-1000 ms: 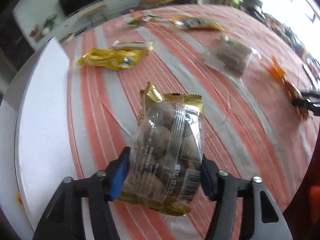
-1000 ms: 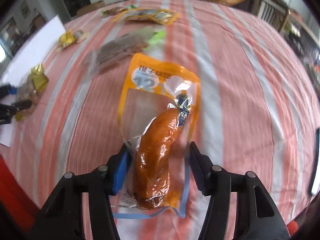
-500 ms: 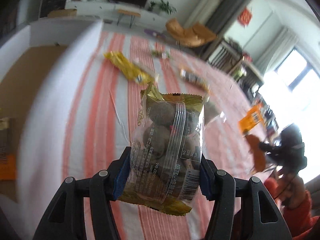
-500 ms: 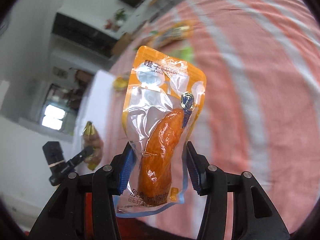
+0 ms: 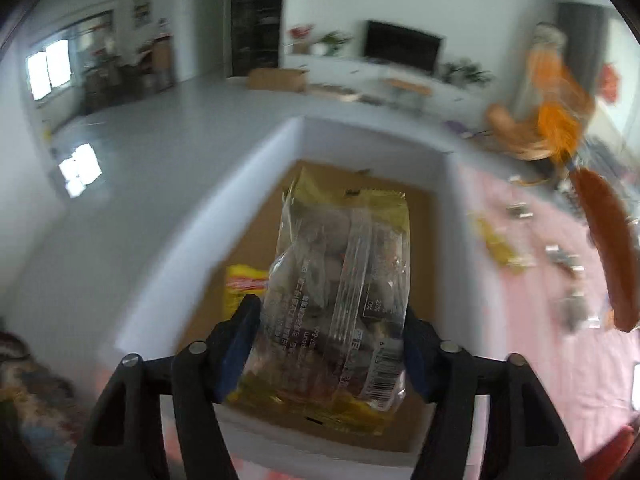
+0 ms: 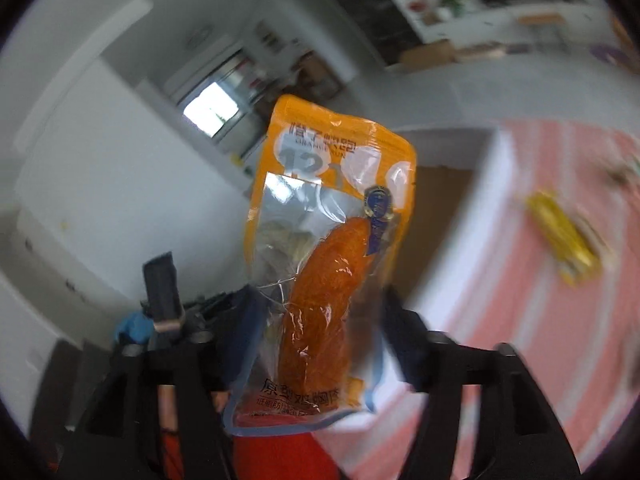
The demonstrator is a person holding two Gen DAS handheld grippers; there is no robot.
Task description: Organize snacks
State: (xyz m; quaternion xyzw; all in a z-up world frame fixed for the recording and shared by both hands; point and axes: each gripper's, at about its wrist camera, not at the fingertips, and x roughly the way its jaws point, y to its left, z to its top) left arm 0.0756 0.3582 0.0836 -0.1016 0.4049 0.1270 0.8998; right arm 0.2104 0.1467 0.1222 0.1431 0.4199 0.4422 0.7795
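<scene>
Risk sits mostly with the release. The left hand-held gripper [image 5: 332,344] is over the white box [image 5: 248,184], its jaws opening around the clear bag of nuts [image 5: 340,292]; the bag is between the blue pads and looks just let go, though blur hides whether the pads touch it. The bag hangs over the near part of the cardboard floor, above a yellow packet [image 5: 240,288] already inside, so it should land in the box, but a bag tipping toward the near wall could catch on that rim.

The right hand-held gripper [image 6: 316,344] is also opening, with the orange sausage pouch [image 6: 328,264] between jaws that stand clear of its sides. Here the danger is greater: the pouch appears near the box corner [image 6: 496,184] rather than plainly over the opening, and it could fall outside, onto the striped tabletop [image 6: 540,320] or off its edge.

Room is tight: both tools crowd the same box and could knock together. The tabletop to the right, dotted with other snacks [image 5: 500,248], offers open space for pulling back.
</scene>
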